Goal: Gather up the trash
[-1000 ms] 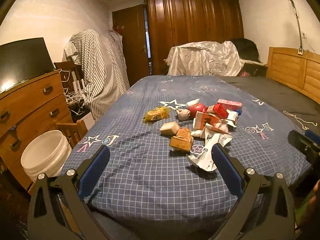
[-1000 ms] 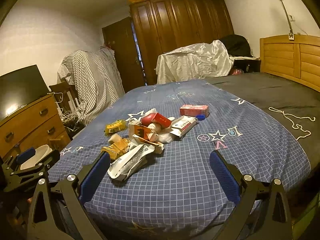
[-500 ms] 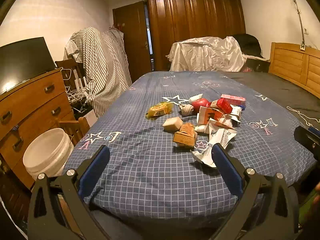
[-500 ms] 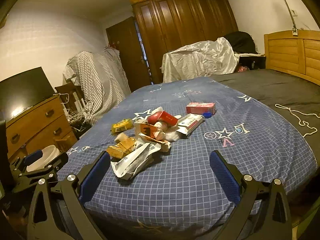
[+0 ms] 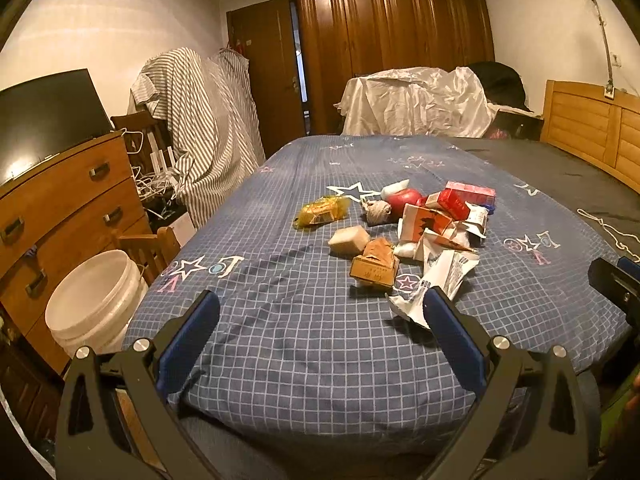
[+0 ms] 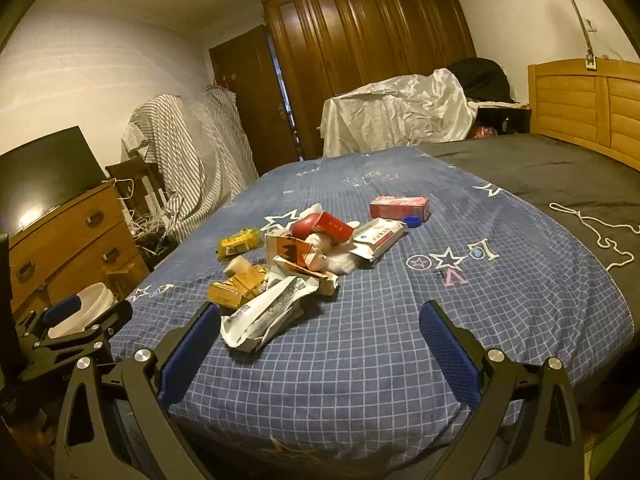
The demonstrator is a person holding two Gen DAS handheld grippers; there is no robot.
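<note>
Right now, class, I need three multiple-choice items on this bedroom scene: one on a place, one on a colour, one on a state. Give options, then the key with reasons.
1. Where does the bucket stand?
A. on the bed
B. on the floor between dresser and bed
C. on the wardrobe

2. What colour is the bottle cap beside the pink box?
A. blue
B. green
C. white

3. How are the two grippers?
A. both shut on trash
B. left shut, right open
C. both open and empty

Key: B, it sits low beside the drawers; A, it shows blue on the cover; C, the left gripper and right gripper have fingers spread, holding nothing.
</note>
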